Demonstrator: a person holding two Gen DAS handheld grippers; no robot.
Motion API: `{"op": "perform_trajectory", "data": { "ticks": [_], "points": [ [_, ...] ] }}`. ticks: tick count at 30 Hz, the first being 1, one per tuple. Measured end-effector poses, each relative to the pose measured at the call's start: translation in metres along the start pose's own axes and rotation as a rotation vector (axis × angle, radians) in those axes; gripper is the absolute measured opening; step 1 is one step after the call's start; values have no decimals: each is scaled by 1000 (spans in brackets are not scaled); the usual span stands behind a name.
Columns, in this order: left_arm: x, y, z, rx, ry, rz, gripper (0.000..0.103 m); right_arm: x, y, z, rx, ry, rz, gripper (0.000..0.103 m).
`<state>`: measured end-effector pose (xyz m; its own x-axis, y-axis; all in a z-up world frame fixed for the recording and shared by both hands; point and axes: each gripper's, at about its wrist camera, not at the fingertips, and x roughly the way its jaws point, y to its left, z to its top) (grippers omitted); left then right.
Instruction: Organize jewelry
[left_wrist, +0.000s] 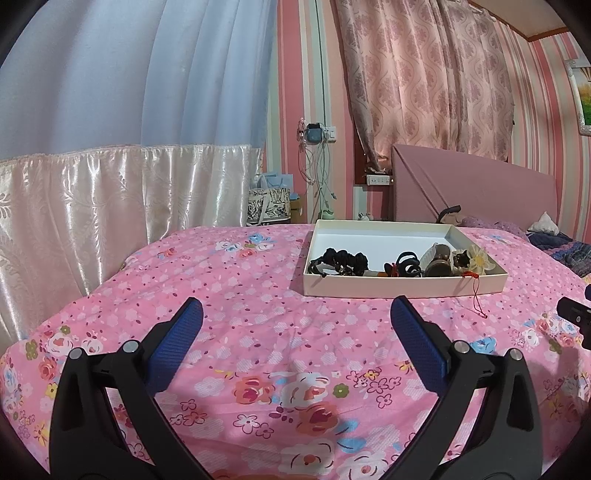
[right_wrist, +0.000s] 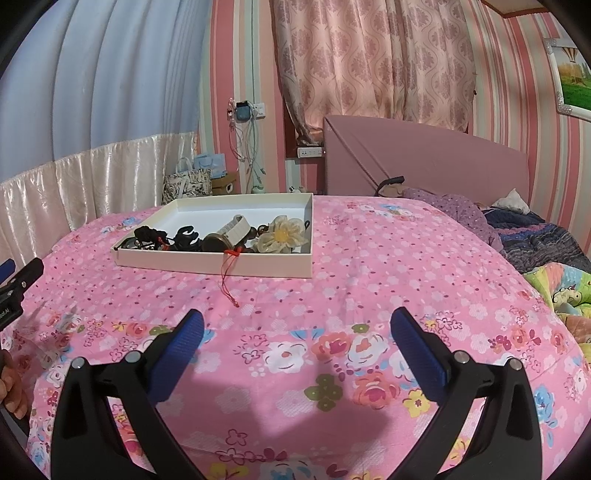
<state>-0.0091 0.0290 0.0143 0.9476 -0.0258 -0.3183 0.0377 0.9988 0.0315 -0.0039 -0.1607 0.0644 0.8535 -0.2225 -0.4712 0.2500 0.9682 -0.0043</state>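
Observation:
A shallow cream box (left_wrist: 402, 286) lies on the pink floral bedspread (left_wrist: 258, 325); it also shows in the right wrist view (right_wrist: 207, 264). Inside are black hair ties (left_wrist: 341, 260), a black claw clip (left_wrist: 408, 263), brown bead bracelets (left_wrist: 439, 264), a cream fabric flower (right_wrist: 282, 234) and a white band (right_wrist: 234, 225). A red cord (right_wrist: 229, 275) hangs over the front wall onto the bedspread. My left gripper (left_wrist: 297, 314) is open and empty, short of the box. My right gripper (right_wrist: 297, 325) is open and empty, short of the box and to its right.
A pink headboard (right_wrist: 424, 162) and rumpled blankets (right_wrist: 535, 240) lie at the back right. A satin curtain (left_wrist: 92, 199) hangs left of the bed. Bags (left_wrist: 269, 206) and charger cables (left_wrist: 317, 162) stand by the striped wall behind.

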Motion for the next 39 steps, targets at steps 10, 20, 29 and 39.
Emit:
{"op": "perform_trajectory", "data": {
  "ticks": [10,20,29,39],
  "points": [
    [-1,2,1,-2,-1,2,100,-1,-2,0,8,-4,-1,101],
    [-2,1,1,-1,-1,3,100,-1,-2,0,10,-7,0,101],
    [-2,1,1,-4,-1,3,100,-1,-2,0,11,-8,1,101],
    [-3,1,1,-1,-1,6,100,-1,-2,1,10,-8,2,101]
  ]
}}
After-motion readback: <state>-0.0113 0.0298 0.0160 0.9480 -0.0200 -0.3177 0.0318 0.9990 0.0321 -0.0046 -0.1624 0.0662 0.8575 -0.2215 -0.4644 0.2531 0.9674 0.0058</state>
